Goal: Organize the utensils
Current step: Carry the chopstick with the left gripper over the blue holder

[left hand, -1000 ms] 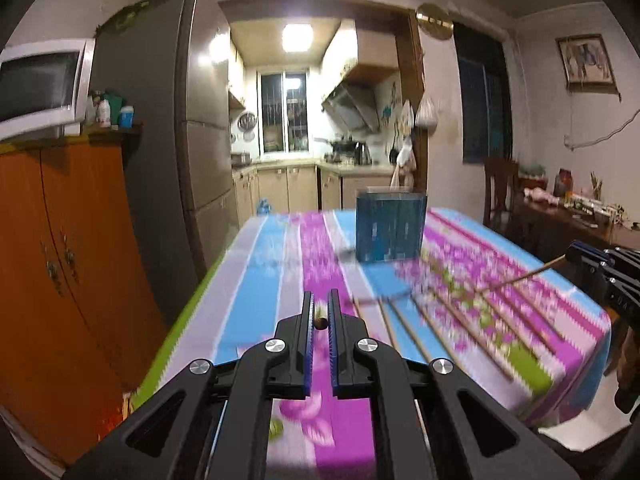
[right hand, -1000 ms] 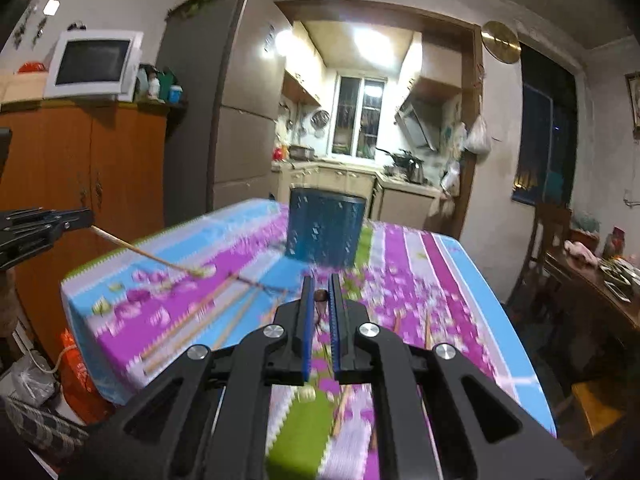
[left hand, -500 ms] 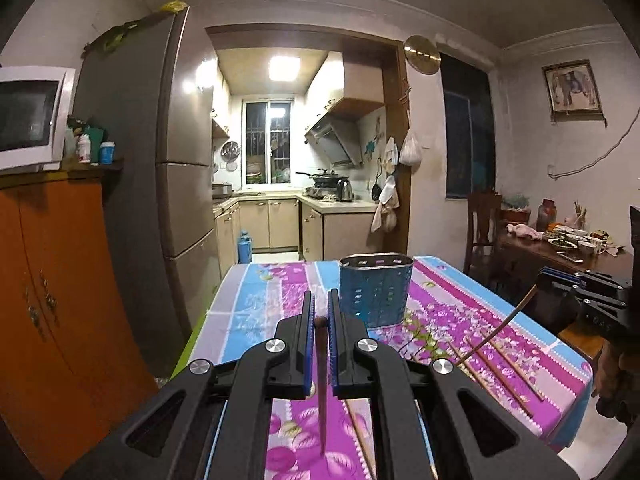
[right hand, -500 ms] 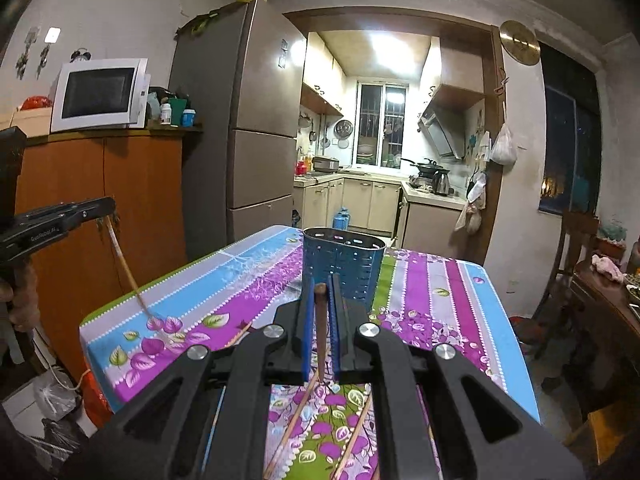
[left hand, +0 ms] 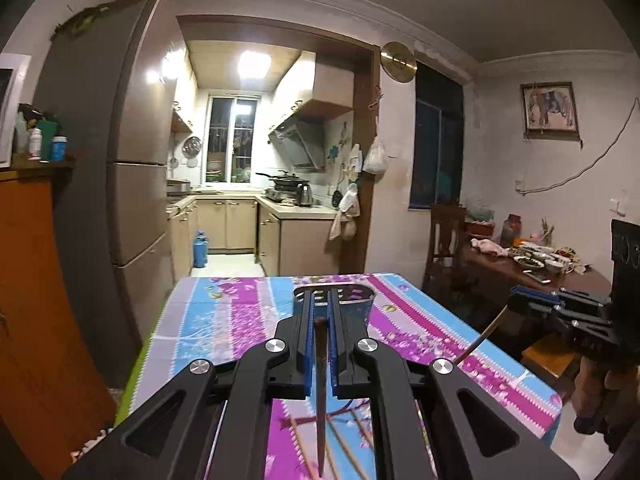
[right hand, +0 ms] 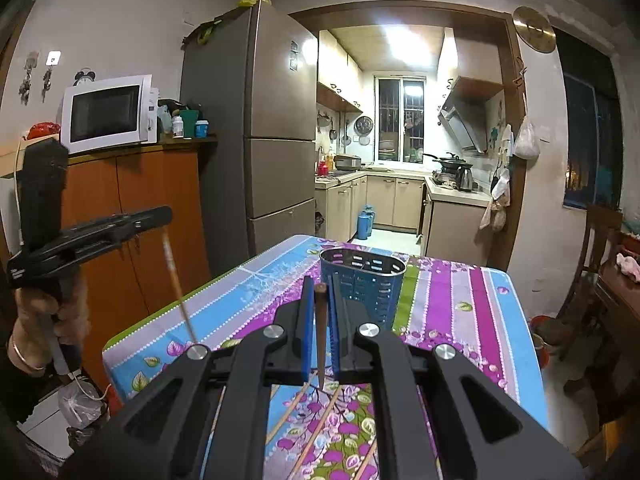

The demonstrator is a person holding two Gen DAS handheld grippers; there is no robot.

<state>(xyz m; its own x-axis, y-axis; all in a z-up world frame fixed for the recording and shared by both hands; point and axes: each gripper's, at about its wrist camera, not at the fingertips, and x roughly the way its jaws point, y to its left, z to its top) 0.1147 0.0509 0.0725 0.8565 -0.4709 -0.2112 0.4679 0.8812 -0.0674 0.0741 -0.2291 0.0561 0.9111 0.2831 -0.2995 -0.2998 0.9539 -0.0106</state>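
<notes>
My left gripper is shut on a dark wooden chopstick that hangs tip-down above the table. My right gripper is shut on another chopstick, also hanging tip-down. A blue perforated utensil holder stands upright on the flowered tablecloth, just beyond both grippers; it also shows in the left wrist view. In the right wrist view the left gripper is at the left with its chopstick. In the left wrist view the right gripper is at the right.
More chopsticks lie on the cloth below the grippers. An orange cabinet with a microwave and a grey fridge stand left of the table. A wooden chair and a cluttered side table are at the right.
Both grippers have risen well above the table, each lifting a chopstick off the cloth. The chopsticks swung from slanting to hanging nearly straight down. The holder now sits lower in both views.
</notes>
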